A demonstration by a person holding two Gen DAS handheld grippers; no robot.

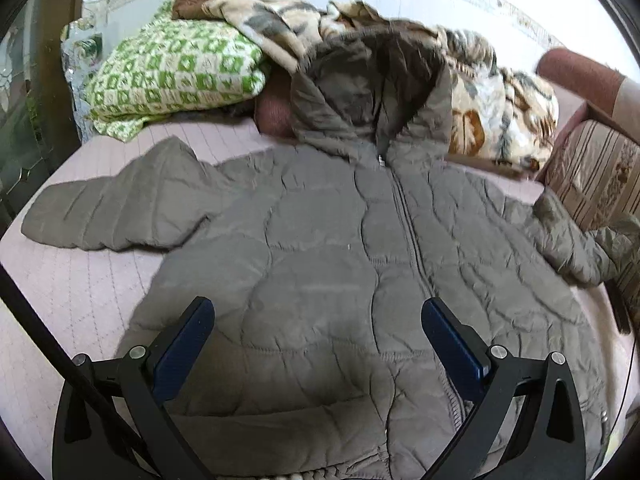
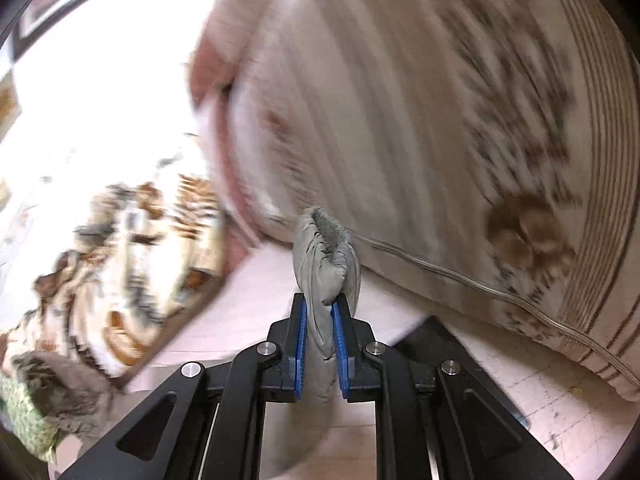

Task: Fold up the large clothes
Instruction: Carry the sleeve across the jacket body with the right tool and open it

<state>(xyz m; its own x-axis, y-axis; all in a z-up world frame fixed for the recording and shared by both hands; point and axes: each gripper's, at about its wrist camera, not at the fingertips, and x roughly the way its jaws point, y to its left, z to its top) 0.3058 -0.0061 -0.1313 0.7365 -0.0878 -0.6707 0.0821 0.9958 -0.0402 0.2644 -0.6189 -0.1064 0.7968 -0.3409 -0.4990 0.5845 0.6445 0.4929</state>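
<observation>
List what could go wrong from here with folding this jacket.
1. The right gripper pinches only a thin bunch of the sleeve cuff; the slick fabric might slip out mid-fold.
2. The striped cushion sits close beside that cuff, so the carried sleeve may snag or drag on it.
3. The left gripper hangs open above the jacket, pinning nothing, so pulling the sleeve could shift the whole body.

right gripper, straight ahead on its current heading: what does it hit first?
Likely the striped cushion. The right gripper, shut on the jacket cuff, points at the cushion's lower edge just past the cuff. The view is motion-blurred, so depth is uncertain; the pink bed cover lies below that line.
</observation>
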